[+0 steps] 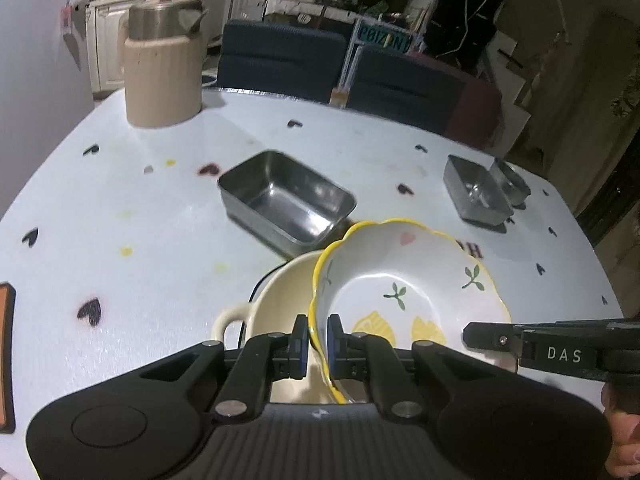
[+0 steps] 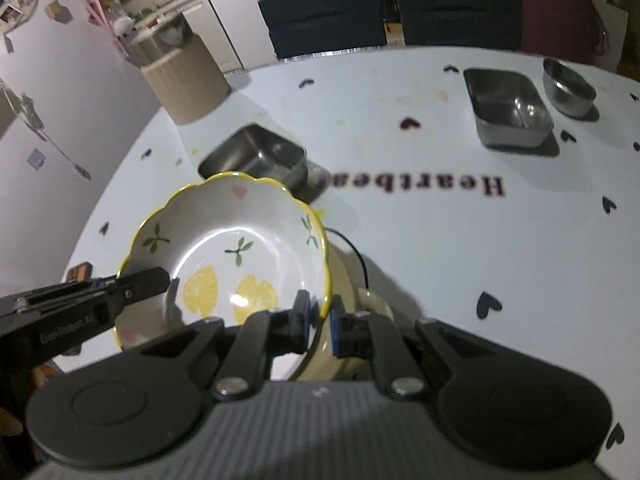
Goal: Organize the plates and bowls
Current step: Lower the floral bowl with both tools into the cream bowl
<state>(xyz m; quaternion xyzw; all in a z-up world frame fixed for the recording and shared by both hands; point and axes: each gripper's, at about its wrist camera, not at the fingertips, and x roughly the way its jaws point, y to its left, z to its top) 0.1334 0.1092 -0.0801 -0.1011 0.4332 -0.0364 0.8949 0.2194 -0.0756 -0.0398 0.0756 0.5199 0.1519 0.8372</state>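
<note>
A white lemon-print bowl (image 1: pixel 404 280) with a wavy yellow rim hangs over a cream handled bowl (image 1: pixel 280 292) on the white table (image 1: pixel 140 208). My left gripper (image 1: pixel 317 342) is shut on the lemon bowl's left rim, one pad inside and one outside. My right gripper (image 2: pixel 320 322) is shut on the same lemon bowl (image 2: pixel 236 248) at its right rim. The cream bowl (image 2: pixel 348 292) shows below it, mostly hidden. Each gripper appears in the other's view: the right gripper (image 1: pixel 480 336) at the right edge, the left gripper (image 2: pixel 160 280) at the left.
A steel rectangular tray (image 1: pixel 288 204) lies just beyond the bowls. A second steel tray (image 2: pixel 508 112) and a round steel bowl (image 2: pixel 568 88) sit at the far right. A beige ribbed canister (image 1: pixel 164 76) stands far left. Dark chairs (image 1: pixel 280 56) line the table's far edge.
</note>
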